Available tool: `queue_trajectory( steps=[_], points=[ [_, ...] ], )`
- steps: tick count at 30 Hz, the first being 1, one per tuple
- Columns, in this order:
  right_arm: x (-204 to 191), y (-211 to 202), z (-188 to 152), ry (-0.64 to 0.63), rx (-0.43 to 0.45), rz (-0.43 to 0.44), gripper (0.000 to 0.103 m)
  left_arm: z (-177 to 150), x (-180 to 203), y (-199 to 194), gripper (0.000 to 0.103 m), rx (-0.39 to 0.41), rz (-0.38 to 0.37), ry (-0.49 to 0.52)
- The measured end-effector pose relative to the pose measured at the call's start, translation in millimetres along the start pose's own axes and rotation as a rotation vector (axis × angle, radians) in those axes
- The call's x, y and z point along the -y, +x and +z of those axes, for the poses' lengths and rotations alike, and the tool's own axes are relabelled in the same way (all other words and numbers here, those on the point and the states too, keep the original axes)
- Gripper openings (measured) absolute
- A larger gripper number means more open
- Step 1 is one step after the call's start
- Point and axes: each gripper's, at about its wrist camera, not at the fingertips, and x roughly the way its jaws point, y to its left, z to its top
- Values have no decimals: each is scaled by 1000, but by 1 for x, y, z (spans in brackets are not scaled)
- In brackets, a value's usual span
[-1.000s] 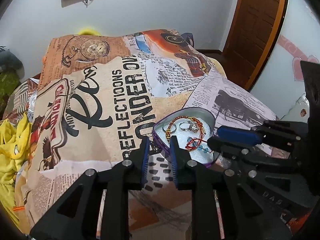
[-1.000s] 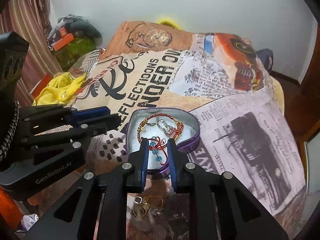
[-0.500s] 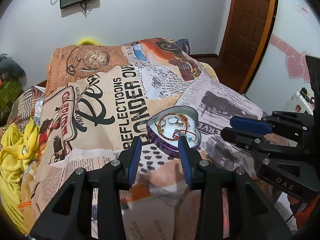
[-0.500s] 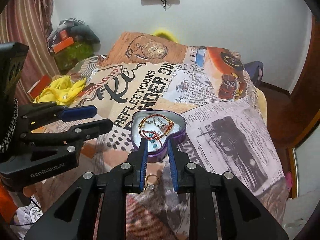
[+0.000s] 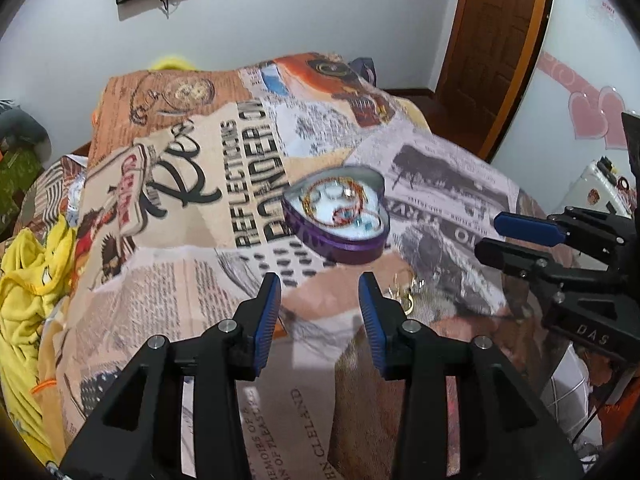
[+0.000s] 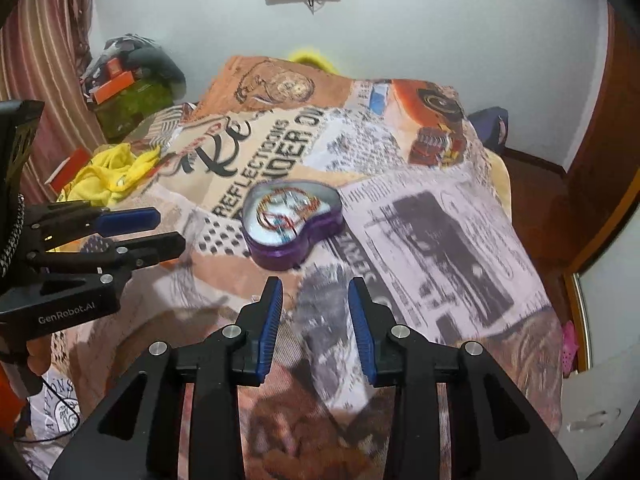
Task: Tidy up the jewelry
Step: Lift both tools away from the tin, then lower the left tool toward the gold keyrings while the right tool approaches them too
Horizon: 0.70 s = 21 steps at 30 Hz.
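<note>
A purple heart-shaped tin (image 5: 340, 216) lies open on the printed bedspread, with bracelets and rings (image 5: 340, 208) inside. It also shows in the right wrist view (image 6: 294, 224). A few gold rings (image 5: 404, 290) lie loose on the spread just in front of the tin. My left gripper (image 5: 319, 292) is open and empty, held back from the tin. My right gripper (image 6: 315, 294) is open and empty, also short of the tin. Each gripper shows at the side of the other's view.
The bed is covered by a newspaper-print spread (image 5: 240, 280). Yellow cloth (image 5: 28, 272) lies at its left edge. A wooden door (image 5: 496, 40) stands at the right, a wall behind the bed. Clutter (image 6: 132, 80) sits in the far left corner.
Both grippers have pulled back and up from the tin and opened wider. The tin now lies farther away in both views.
</note>
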Motion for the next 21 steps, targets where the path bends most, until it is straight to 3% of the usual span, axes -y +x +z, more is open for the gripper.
queue_trajectory(
  steps=[13, 21],
  points=[
    [13, 14, -30, 47, -80, 19, 31, -20, 28, 40, 40, -109, -76, 62],
    [17, 20, -31, 65, -88, 35, 31, -21, 42, 53, 40, -119, -101, 87]
  ],
)
